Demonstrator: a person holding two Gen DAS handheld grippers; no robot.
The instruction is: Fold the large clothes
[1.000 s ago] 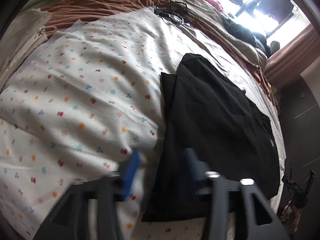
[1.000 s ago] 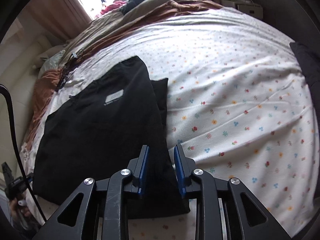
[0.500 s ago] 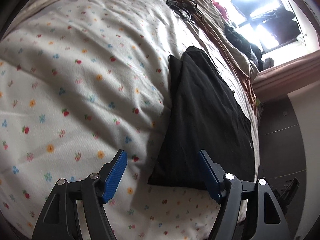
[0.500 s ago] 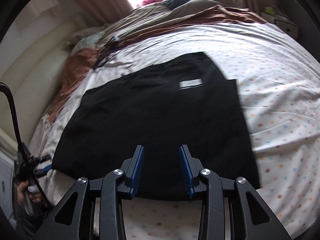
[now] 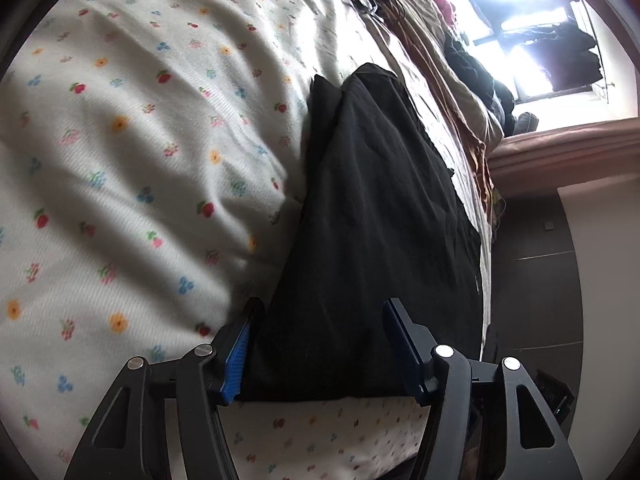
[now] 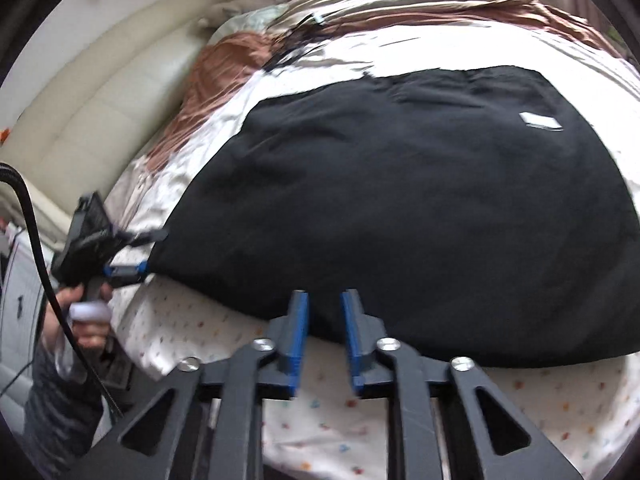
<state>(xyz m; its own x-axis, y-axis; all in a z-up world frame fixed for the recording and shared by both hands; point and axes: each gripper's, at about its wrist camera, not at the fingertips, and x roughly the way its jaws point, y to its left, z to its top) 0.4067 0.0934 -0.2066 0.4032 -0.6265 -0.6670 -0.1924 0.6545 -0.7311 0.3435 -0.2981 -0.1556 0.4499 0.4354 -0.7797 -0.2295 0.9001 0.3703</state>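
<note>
Left hand-held gripper [image 5: 320, 356] has its jaws closing around the near corner of the black garment [image 5: 372, 216], already folded partly on the flowered bed [image 5: 120, 160], while the right hand-held gripper [image 6: 325, 334], narrowing and empty, hovers at its near edge, more folds likely left.
</note>
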